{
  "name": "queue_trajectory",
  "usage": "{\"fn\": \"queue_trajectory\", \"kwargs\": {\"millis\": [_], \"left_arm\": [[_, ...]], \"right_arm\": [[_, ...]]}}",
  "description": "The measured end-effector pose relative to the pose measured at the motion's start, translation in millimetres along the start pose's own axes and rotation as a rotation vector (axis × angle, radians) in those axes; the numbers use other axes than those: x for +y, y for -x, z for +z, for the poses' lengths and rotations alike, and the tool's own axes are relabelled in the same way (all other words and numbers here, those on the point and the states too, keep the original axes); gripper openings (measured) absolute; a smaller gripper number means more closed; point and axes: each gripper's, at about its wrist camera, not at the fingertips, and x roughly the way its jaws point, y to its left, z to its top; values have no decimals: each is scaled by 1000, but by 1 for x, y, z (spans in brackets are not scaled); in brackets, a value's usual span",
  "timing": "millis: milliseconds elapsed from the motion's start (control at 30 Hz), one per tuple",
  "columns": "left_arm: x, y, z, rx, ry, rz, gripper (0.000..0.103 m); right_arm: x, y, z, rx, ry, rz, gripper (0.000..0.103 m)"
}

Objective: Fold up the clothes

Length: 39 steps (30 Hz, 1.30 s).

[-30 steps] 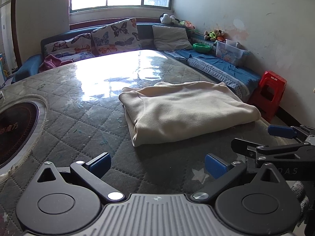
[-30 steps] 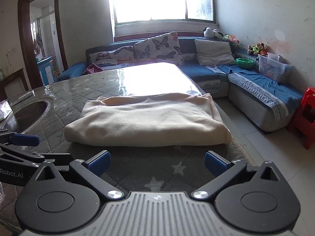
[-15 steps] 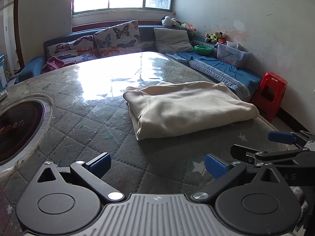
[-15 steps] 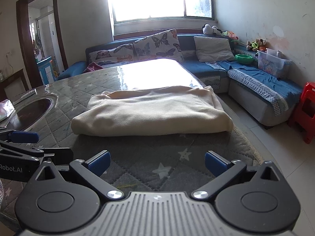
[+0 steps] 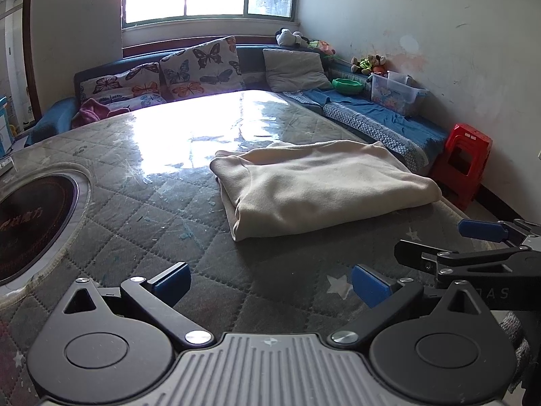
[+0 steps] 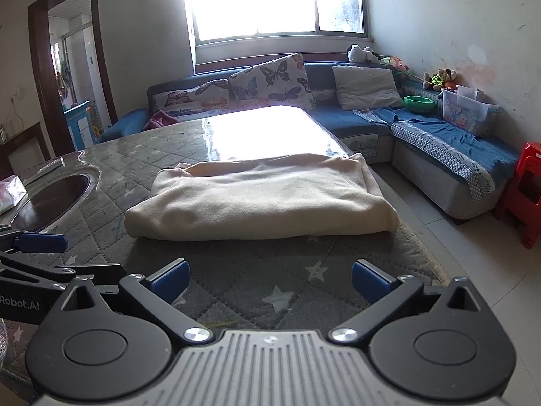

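A cream garment lies folded into a thick rectangle on the quilted grey table; it also shows in the right wrist view. My left gripper is open and empty, held over the table short of the garment's near left corner. My right gripper is open and empty, in front of the garment's long near edge. Neither touches the cloth. The right gripper shows at the right of the left wrist view, and the left gripper at the left of the right wrist view.
A round dark cooktop is set into the table at the left. The table edge runs close by the garment's right end. A blue corner sofa and red stool stand beyond.
Both grippers have drawn back from the folded garment and risen a little, so it looks smaller and farther. The garment has not moved. Both stay open.
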Motion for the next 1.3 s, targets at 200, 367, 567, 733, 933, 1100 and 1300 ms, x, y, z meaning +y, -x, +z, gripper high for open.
{"fn": "queue_trajectory", "kwargs": {"millis": [200,367,567,733,933,1100,1300], "left_arm": [[1,-2,3,5,0,-1,103],[2,-5,5,10,1,-4,103],[5,-12,10,19,-1,-2,103],[6,-18,15,24,-4,0,103],[9,-25,21,30,-8,5,103],[11,-33,27,36,-10,10,103],[13,-43,33,43,-12,15,103]], "right_arm": [[1,-2,3,4,-1,1,103],[-1,-7,5,12,-2,-1,103],[-1,-13,8,21,-2,0,103],[-2,-19,12,29,0,3,103],[-2,-28,17,35,6,6,103],[-3,-37,21,45,11,8,103],[-4,-47,25,60,18,13,103]]}}
